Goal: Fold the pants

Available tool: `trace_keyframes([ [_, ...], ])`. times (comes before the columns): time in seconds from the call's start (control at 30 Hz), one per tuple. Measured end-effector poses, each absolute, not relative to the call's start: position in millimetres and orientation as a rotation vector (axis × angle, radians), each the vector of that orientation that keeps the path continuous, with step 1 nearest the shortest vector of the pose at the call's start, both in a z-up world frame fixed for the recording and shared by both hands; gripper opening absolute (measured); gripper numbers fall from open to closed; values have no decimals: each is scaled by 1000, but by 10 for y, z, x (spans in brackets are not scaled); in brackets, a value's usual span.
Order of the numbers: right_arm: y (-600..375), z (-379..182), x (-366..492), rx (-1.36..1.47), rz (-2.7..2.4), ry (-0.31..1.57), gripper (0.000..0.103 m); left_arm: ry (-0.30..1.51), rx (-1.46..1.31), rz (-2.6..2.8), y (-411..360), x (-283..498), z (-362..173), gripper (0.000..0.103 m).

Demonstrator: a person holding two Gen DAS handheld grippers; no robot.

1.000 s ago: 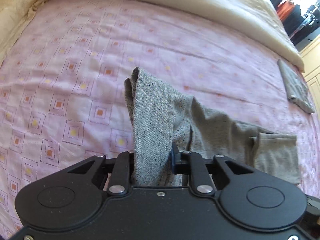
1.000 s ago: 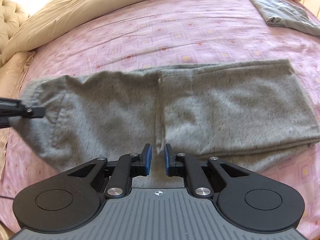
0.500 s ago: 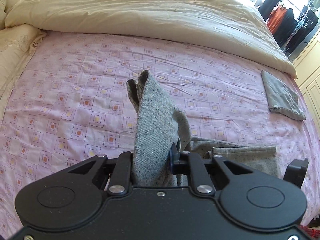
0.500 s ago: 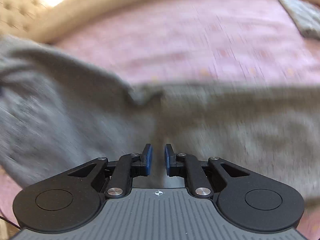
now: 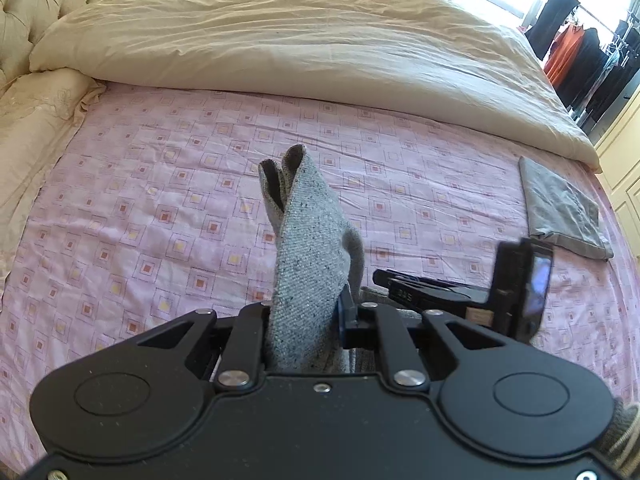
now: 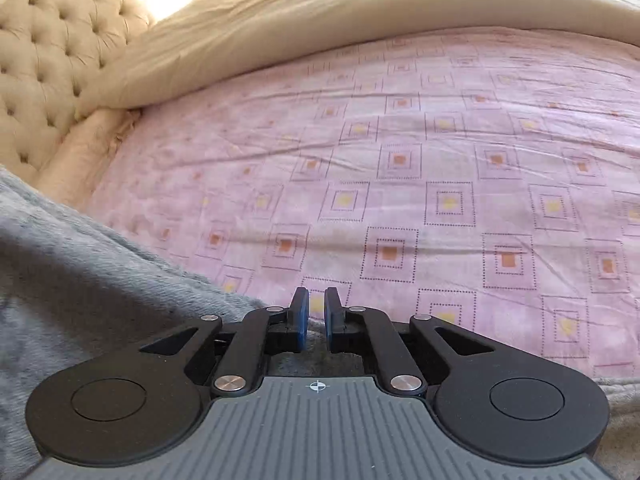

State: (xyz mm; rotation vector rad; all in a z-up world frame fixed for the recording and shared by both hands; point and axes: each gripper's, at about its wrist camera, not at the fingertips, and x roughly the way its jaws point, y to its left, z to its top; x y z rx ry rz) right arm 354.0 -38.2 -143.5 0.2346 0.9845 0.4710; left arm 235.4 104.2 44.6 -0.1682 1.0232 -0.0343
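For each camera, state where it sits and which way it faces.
Left wrist: sits on the left gripper, looking down across the pink sheet to the duvet; its own jaws clamp grey pants; the right gripper shows at right.
Right wrist: sits on the right gripper, low over the pink sheet, facing the headboard; its jaws are closing with nothing visibly between them; pants lie at left.
Shared: sheet, duvet, pants.

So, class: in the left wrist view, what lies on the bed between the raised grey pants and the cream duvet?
Only bare pink sheet between pants and duvet.
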Motion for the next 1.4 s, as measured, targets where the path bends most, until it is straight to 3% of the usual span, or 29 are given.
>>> trace_keyframes([
  [0.33, -1654, -1025, 2118, 393, 405, 1002, 8, 973, -45, -122, 54, 2281, 715, 19],
  [0.43, -1983, -1067, 1851, 395, 345, 1032, 8, 990, -11, -209, -518, 2275, 582, 20],
  [0.53, -2260, -1146, 1734, 407, 261, 1052, 8, 1043, -37, -311, -1068, 2280, 299, 32],
  [0.7, -2648, -1182, 1678, 396, 181, 1048, 9, 1121, -53, -351, -1619, 2248, -24, 33],
  [0.93, -2888, -1111, 1780, 347, 210, 961, 11, 1155, -36, -141, -1072, 2070, -160, 43],
  [1.0, -2909, -1120, 1887, 360, 242, 929, 25, 1185, -17, -49, -822, 2021, -249, 43],
  [1.1, -2846, -1248, 2153, 357, 278, 948, 37, 1234, 9, 79, -454, 1906, -422, 43],
  [1.4, -2741, -1621, 2469, 297, 249, 1033, 39, 1318, -49, 237, 98, 1598, -631, 43],
])
